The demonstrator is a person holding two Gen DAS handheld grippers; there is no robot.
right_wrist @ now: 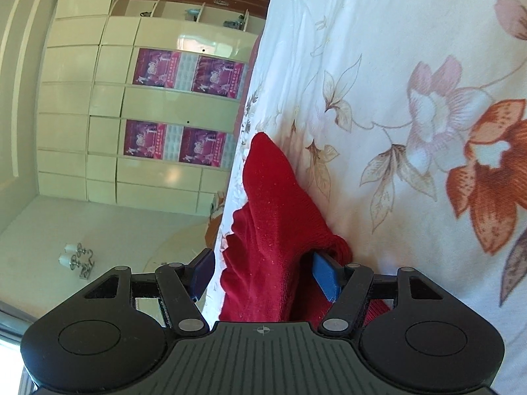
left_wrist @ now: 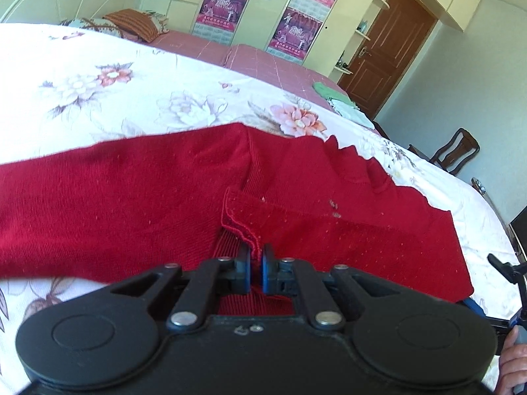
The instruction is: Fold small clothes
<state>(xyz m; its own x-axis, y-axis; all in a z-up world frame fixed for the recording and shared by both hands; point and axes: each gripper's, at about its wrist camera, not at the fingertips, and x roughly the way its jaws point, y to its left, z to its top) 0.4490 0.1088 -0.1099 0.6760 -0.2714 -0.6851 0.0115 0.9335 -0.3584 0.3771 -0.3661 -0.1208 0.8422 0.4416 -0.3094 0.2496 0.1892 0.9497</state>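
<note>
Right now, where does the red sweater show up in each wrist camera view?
Left wrist view: the red sweater spreads across the middle, its hem pinched in the left gripper.
Right wrist view: it bunches at lower centre, between the right gripper's open fingers.
Shared landmark: the floral bedsheet under it; also the wardrobe posters.

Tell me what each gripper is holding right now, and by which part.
The left gripper is shut on a stitched edge of the red sweater. The right gripper stands open around bunched red fabric, not clamping it.
</note>
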